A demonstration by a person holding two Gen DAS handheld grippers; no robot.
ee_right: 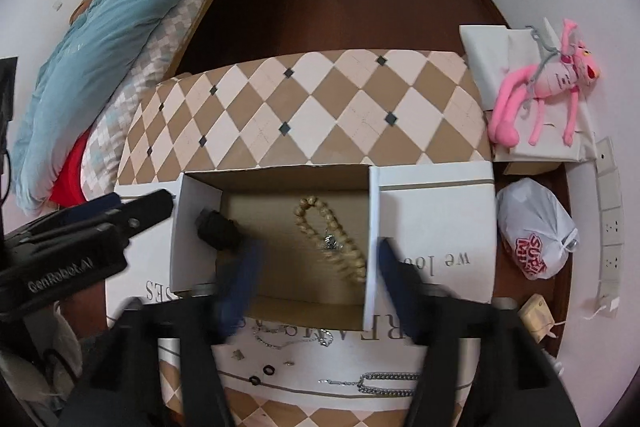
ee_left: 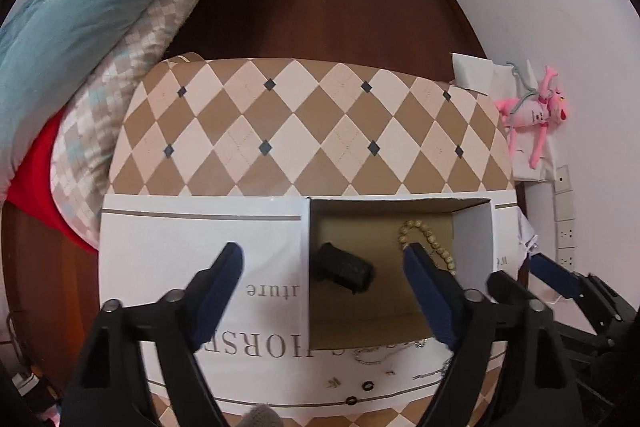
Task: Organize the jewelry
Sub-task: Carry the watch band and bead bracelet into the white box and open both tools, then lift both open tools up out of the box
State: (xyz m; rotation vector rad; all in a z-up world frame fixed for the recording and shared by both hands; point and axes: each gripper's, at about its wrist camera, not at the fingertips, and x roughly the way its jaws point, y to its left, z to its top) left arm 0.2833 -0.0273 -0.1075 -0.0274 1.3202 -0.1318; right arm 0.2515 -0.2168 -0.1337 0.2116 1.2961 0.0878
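An open cardboard box (ee_left: 472, 235) (ee_right: 372, 227) with white walls stands on a white printed sheet. Inside lie a black bracelet (ee_left: 344, 269) (ee_right: 218, 231), a gold beaded bracelet (ee_left: 424, 239) (ee_right: 320, 223) and a small silver piece (ee_right: 330, 242) on the beads. My left gripper (ee_left: 324, 259) hangs open above the box's left half, holding nothing. Over the box's middle, my right gripper (ee_right: 319, 247) is open and empty, one finger blurred. In front of the box lie a silver chain (ee_right: 384, 383), a thin chain (ee_right: 288, 339), black rings (ee_right: 269, 371) (ee_left: 367, 385) and a small earring (ee_right: 239, 354).
The sheet covers part of a diamond-patterned table (ee_left: 320, 123) (ee_right: 320, 107). To the right are a pink plush toy (ee_right: 536, 95) on white boxes, a white plastic bag (ee_right: 536, 231) and wall sockets (ee_right: 612, 227). Blue and checked bedding (ee_left: 80, 27) lies at the left.
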